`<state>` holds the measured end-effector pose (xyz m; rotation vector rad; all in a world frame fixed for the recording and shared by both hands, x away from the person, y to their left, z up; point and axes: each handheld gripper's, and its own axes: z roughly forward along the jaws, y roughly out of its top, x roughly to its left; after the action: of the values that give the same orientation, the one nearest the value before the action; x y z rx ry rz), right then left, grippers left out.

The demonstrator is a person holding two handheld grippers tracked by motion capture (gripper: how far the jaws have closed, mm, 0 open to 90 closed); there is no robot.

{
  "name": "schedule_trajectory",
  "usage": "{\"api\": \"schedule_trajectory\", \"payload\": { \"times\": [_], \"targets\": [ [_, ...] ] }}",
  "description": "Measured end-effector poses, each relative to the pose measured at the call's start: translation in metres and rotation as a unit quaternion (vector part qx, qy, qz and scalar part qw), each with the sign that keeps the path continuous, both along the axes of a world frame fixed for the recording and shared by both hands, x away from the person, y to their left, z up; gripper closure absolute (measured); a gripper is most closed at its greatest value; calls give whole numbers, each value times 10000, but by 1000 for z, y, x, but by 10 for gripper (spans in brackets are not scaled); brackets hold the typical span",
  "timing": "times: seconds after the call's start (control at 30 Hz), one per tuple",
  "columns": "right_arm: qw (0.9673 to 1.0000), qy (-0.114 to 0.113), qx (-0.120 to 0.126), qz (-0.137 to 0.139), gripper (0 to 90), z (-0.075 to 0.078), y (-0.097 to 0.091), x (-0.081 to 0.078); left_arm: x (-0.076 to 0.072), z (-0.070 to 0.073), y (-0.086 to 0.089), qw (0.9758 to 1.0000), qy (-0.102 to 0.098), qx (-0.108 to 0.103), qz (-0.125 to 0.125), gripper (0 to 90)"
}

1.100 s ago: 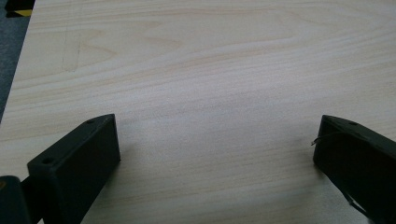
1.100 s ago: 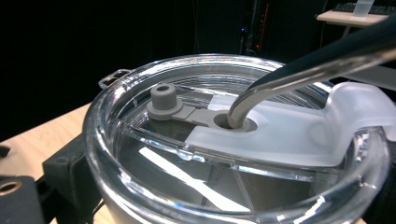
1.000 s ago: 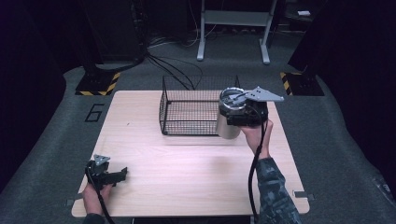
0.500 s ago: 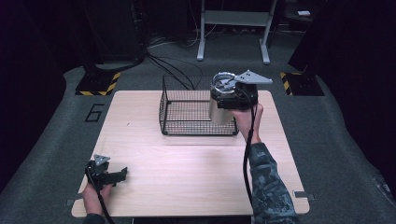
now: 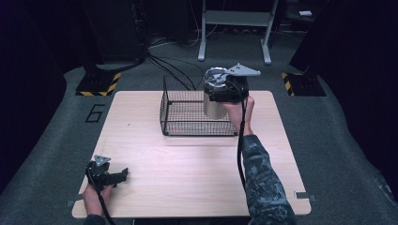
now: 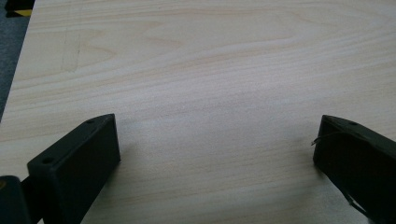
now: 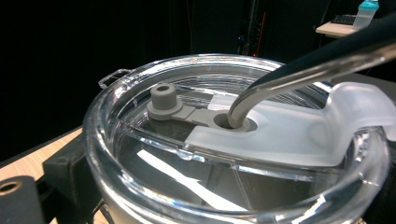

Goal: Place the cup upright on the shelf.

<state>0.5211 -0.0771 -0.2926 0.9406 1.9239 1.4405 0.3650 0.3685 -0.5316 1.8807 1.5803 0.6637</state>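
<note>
My right tongs (image 5: 220, 93) clamp the steel tumbler (image 5: 215, 104) above the wire basket (image 5: 197, 115) upper centre; left tongs (image 5: 123, 174) gape wide, lower left on the wooden table (image 5: 187, 159)

High view overhead, table (image 5: 187, 159) shared with left gripper view

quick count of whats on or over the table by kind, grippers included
grippers: 2, left and right
wire baskets: 1
tumblers: 1, steel, with clear lid
straws: 1
total: 5
</note>
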Motion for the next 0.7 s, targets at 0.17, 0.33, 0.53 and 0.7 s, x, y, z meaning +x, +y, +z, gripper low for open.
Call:
{"api": "schedule_trajectory", "payload": {
  "times": [0.17,0.33,0.53,0.7],
  "targets": [
    [10000,15,-62,-5,39,-1,4,8,1,-1,0,10000,-43,1,2,3],
    [10000,25,-76,10,39,-3,8,14,0,0,0,10000,-32,5,16,3],
    [9999,85,-50,-42,39,-6,11,23,0,0,0,10000,-29,0,15,4],
    [9998,127,83,-98,39,-8,13,28,0,0,0,10000,-32,7,14,3]
  ]
}}
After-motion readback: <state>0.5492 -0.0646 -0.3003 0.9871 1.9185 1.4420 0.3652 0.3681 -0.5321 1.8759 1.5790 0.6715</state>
